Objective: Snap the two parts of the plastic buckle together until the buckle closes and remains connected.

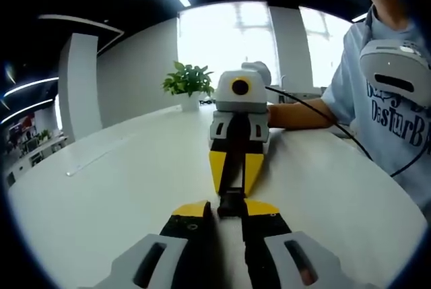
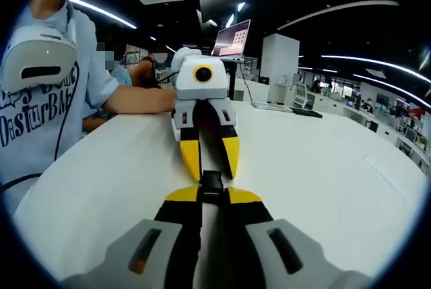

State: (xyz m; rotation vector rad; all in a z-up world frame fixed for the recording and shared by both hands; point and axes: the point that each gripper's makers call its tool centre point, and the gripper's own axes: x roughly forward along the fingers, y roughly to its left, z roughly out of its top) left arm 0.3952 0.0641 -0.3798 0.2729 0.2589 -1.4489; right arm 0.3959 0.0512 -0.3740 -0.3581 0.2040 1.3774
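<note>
Mating step in hand: two halves of a black plastic buckle (image 1: 231, 203) brought nose to nose above a white round-edged bench (image 1: 121, 188), well off its surface. Left gripper (image 1: 225, 211), yellow-tipped, with fingers closed on the near strap half; opposite, right gripper (image 1: 235, 168) with fingers (image 1: 217, 168) pinched on the far half. Same meeting seen from the other side: right gripper (image 2: 214, 198) clamped on its black strap, buckle (image 2: 213, 182) at the junction, left gripper (image 2: 209, 161) facing it. Whether already latched: cannot tell, joint too small and dark. Next move, by judgement: straight axial push, both halves level and aligned, until the catch seats; then a light pull apart as a check. Buckle small, dark, rigid, narrow webbing trailing from each end.
</note>
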